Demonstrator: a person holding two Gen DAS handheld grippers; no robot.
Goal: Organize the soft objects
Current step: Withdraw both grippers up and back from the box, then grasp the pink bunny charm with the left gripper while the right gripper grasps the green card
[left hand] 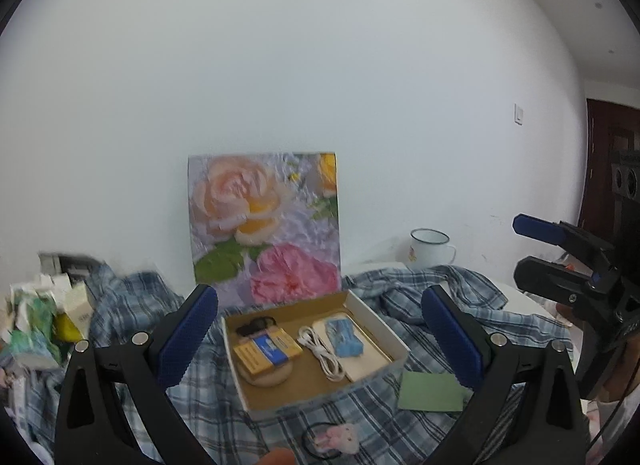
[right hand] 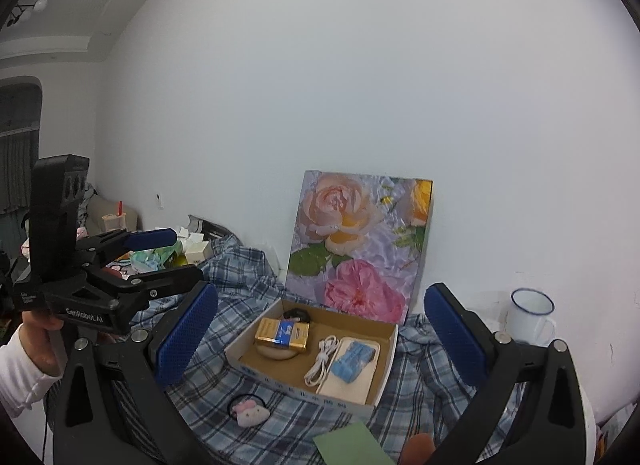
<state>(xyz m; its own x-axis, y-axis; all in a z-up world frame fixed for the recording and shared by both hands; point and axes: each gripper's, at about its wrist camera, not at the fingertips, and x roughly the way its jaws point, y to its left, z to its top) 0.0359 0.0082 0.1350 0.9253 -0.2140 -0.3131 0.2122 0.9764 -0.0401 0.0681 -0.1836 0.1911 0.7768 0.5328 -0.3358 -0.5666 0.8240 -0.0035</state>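
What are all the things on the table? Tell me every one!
Plaid shirt: one, blue and white, spread under everything.
Box: one, brown inside, open, on the shirt.
Floral lid: one, pink and peach, upright against the wall.
Battery pack: one, gold and blue, in the box.
Cable: one, white, in the box.
Blue packet: one, in the box.
Plush hair tie: one, pink and white, before the box.
Green card: one, beside the box.
Mug: one, white, far right.
Left gripper: open.
Right gripper: open.
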